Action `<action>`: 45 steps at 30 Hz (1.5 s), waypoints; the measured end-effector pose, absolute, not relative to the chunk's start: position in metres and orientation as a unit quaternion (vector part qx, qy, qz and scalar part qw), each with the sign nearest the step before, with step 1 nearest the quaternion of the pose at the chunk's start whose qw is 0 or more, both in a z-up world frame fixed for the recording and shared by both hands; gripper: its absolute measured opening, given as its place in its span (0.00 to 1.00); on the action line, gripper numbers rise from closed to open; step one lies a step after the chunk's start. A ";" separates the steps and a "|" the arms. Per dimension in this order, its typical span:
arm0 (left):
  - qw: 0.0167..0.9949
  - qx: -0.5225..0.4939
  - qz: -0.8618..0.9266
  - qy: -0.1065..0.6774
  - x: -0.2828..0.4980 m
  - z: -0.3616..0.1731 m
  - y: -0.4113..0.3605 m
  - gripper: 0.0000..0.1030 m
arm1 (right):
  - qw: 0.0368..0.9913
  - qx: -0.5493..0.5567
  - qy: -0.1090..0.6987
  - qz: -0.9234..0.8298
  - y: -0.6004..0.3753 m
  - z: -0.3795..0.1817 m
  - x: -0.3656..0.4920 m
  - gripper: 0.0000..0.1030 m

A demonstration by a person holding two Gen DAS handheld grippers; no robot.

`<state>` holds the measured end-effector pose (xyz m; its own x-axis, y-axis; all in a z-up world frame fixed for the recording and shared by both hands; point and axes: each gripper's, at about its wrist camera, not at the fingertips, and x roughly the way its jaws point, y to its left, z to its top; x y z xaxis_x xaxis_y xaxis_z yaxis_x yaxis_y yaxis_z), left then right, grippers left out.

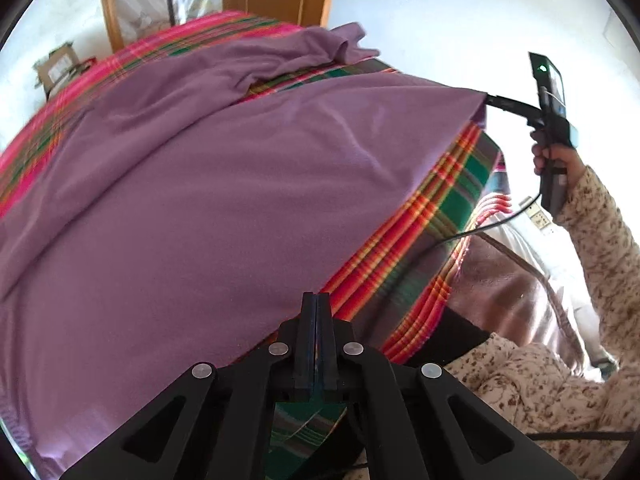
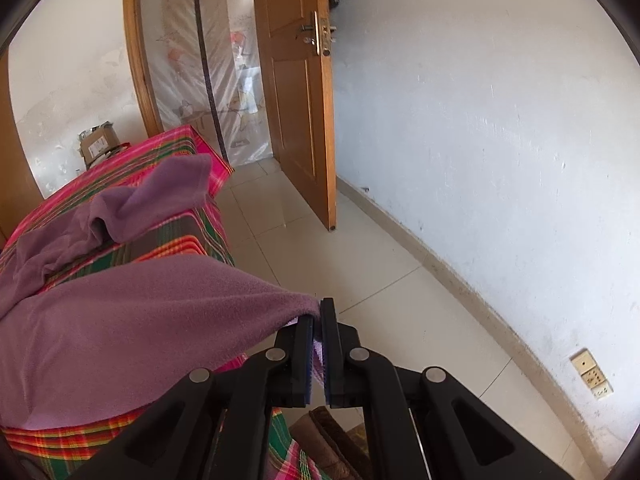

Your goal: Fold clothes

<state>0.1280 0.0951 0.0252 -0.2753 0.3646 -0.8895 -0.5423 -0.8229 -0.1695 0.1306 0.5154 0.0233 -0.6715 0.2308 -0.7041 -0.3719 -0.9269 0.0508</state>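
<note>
A purple garment (image 1: 224, 184) lies spread over a bed with a bright plaid cover (image 1: 436, 216). My left gripper (image 1: 317, 300) is shut on the garment's near edge. My right gripper (image 2: 318, 312) is shut on a corner of the same garment (image 2: 152, 320), pulled out past the bed's edge. In the left wrist view the right gripper (image 1: 489, 100) is at the far right, held by a hand (image 1: 556, 156), with the cloth stretched taut to it. A bunched sleeve (image 2: 160, 196) rests farther back on the bed.
An open wooden door (image 2: 300, 92) and a plastic-covered doorway (image 2: 212, 72) stand beyond the bed. A tiled floor (image 2: 360, 260) runs along a white wall with a socket (image 2: 592, 372). A cardboard box (image 2: 98, 142) sits by the far wall. A brown cushion (image 1: 508, 292) lies beside the bed.
</note>
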 end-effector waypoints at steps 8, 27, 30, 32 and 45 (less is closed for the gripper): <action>0.269 -0.534 0.800 0.042 0.129 0.026 0.075 0.01 | 0.171 -0.389 0.110 0.898 0.522 0.002 0.134 0.05; 0.123 -0.549 0.826 -0.046 0.147 0.030 -0.054 0.24 | 0.273 -0.325 0.012 0.905 0.537 0.115 0.212 0.13; 0.117 -0.553 0.820 -0.088 0.151 0.023 -0.072 0.24 | 0.297 -0.289 -0.021 0.910 0.535 0.157 0.241 0.21; 0.109 -0.550 0.817 -0.132 0.154 0.018 -0.088 0.24 | 0.272 -0.279 -0.018 0.921 0.523 0.163 0.255 0.42; 0.013 -0.490 0.816 -0.306 0.186 0.008 -0.175 0.33 | -0.062 -0.345 -0.076 0.933 0.330 0.066 0.203 0.43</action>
